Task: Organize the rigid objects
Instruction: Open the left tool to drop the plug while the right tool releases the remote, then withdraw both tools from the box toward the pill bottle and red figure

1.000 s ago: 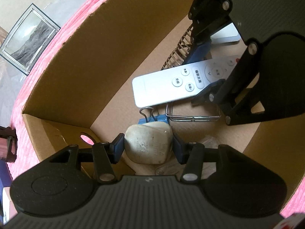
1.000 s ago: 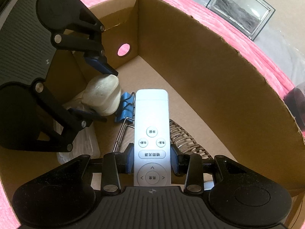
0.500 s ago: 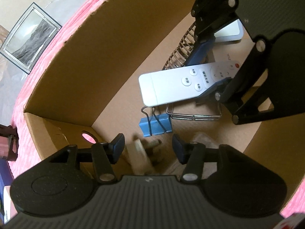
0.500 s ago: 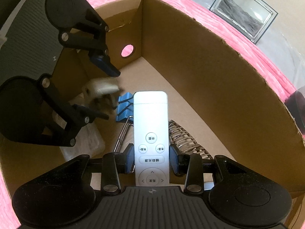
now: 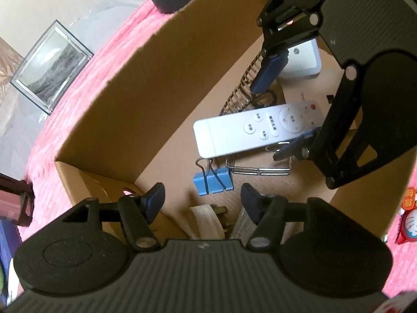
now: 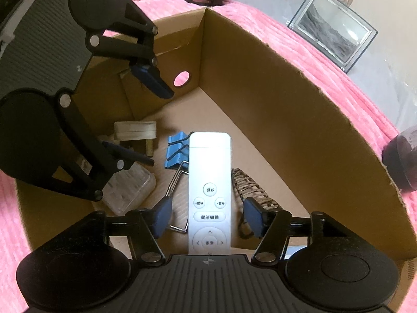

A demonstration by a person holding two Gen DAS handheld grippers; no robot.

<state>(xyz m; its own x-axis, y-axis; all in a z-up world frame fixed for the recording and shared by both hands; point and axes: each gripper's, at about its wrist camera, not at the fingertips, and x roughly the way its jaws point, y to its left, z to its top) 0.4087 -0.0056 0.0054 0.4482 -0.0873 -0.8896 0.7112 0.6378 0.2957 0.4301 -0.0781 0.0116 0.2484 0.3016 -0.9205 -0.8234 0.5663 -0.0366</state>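
Soft, warm light – a bit dim inside the cardboard box (image 6: pixel 299 120). Edges bend round and go dark – mostly sharp.

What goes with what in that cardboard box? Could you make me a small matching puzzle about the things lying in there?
Things:
1. remote control
2. binder clip
3. plug adapter
4. right tongs

Descriptions:
A. blue, beside the remote's far end
B. cream, lying near the box corner
C. white, lying between open pads
D. open, pads clear of the remote

Pairs: 1-C, 2-A, 3-B, 4-D
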